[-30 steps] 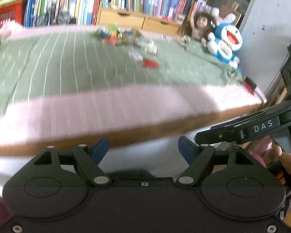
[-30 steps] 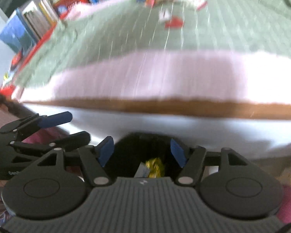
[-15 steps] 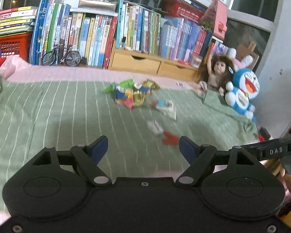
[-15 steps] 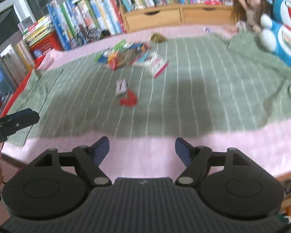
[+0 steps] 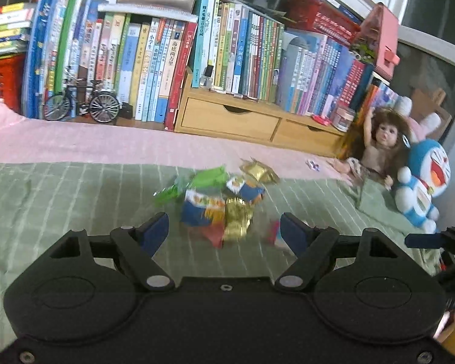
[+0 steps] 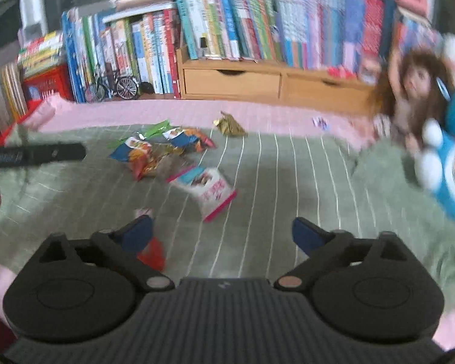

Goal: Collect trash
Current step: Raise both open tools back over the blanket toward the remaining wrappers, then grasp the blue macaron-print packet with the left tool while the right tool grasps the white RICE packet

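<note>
A green blanket is covering most of the bed, with a pink sheet showing beyond it at twelve o'clock. Books are standing in a long row behind the bed, some on a wooden drawer unit. A doll and a blue plush are sitting at two o'clock in the left wrist view, with a model bicycle at ten o'clock by the books. The left gripper is hovering with its jaws spread wide and nothing between them; just ahead of it, at twelve o'clock, a heap of wrappers is lying on the blanket, blue, green, red and gold pieces overlapping. The right gripper is likewise standing released and empty. In its blurred view, a pink-edged packet is lying at twelve o'clock just ahead of the fingers, the heap is sitting farther off at eleven, and a gold wrapper is lying apart near the blanket's far edge. A red scrap is lying by the right gripper's left finger, possibly partly under it. A tiny wrapper is resting on the pink sheet at one o'clock.
</note>
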A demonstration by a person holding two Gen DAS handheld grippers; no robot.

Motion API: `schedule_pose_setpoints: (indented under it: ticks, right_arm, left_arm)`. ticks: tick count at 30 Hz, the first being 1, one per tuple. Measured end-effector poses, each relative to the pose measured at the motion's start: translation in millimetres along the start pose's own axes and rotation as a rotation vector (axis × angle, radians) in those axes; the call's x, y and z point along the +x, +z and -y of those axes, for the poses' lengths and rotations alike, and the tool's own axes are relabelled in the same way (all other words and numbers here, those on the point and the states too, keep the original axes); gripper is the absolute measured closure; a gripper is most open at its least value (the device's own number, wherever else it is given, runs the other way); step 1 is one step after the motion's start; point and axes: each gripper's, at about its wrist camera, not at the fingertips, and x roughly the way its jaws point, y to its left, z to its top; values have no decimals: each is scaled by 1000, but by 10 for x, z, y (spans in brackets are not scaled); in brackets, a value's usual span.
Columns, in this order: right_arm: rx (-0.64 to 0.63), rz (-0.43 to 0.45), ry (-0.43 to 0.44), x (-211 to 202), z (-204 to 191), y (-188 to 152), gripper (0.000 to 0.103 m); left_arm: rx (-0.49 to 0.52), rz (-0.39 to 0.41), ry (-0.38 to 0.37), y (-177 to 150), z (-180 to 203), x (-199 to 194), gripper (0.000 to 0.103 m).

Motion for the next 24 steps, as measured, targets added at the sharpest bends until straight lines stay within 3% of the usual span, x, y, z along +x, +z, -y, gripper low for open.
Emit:
schedule_pose_setpoints:
  ticks: [3, 8, 14, 16, 19, 22, 24]
  right_arm:
    - [-86, 1, 2, 256, -60, 40, 0]
    - [-112, -20, 52, 633, -98, 87, 0]
    - [-106, -46, 91, 987, -117, 139, 0]
    - [-105, -51, 96, 1082, -127, 142, 0]
    - [-93, -62, 114, 1207, -134, 148, 0]
    - [-65, -93, 155, 1300, -127, 141, 11]
    - [-52, -97, 162, 1299, -136, 122, 29]
  left_arm:
    - [4, -19, 13, 44, 1, 326, 24]
    - [-69, -58, 47, 36, -52, 840, 24]
    - [-55, -85, 53, -49, -52, 1100, 28]
    - [-41, -96, 68, -84, -41, 1159, 33]
    - [-43, -117, 74, -116, -46, 1209, 55]
    - [-59, -120, 70, -140, -72, 1205, 59]
    - [-51, -114, 69, -141, -71, 1172, 59]
